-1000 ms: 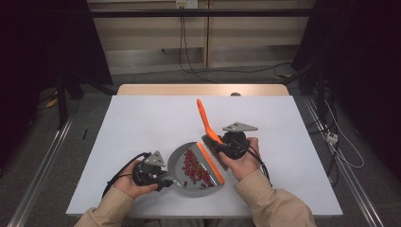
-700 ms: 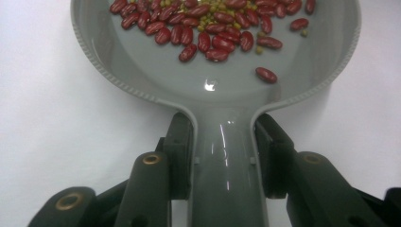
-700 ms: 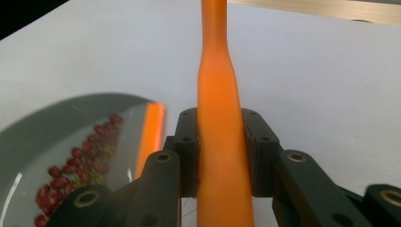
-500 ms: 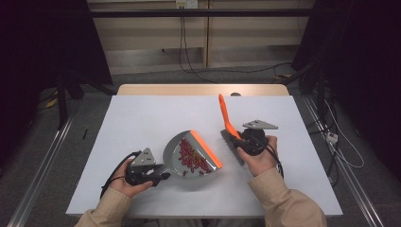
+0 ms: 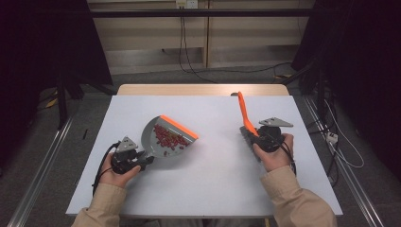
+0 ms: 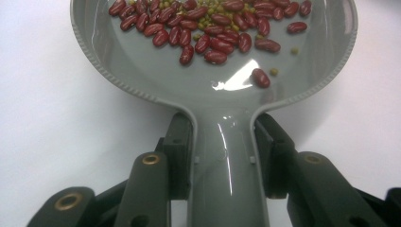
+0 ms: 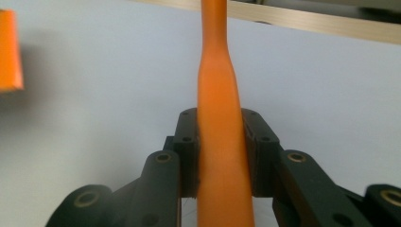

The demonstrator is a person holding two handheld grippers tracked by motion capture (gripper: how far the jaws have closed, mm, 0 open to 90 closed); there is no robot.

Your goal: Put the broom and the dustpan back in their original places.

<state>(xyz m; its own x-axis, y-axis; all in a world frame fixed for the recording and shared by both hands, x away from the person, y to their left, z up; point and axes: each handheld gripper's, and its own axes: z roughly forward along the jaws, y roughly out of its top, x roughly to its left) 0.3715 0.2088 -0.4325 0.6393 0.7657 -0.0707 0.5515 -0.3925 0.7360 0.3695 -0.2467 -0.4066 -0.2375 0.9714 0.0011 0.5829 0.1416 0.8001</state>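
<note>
Left gripper (image 5: 142, 161) clamps grey dustpan (image 5: 163, 137) handle – red beans (image 5: 169, 137) inside, centre-left; right gripper (image 5: 257, 134) clamps orange brush (image 5: 245, 113), centre-right.

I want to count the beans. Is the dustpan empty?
No, the dustpan held by the left gripper has many red beans and small green ones in it.

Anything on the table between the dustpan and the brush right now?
No. The high view shows bare white table between the dustpan and the brush.
</note>
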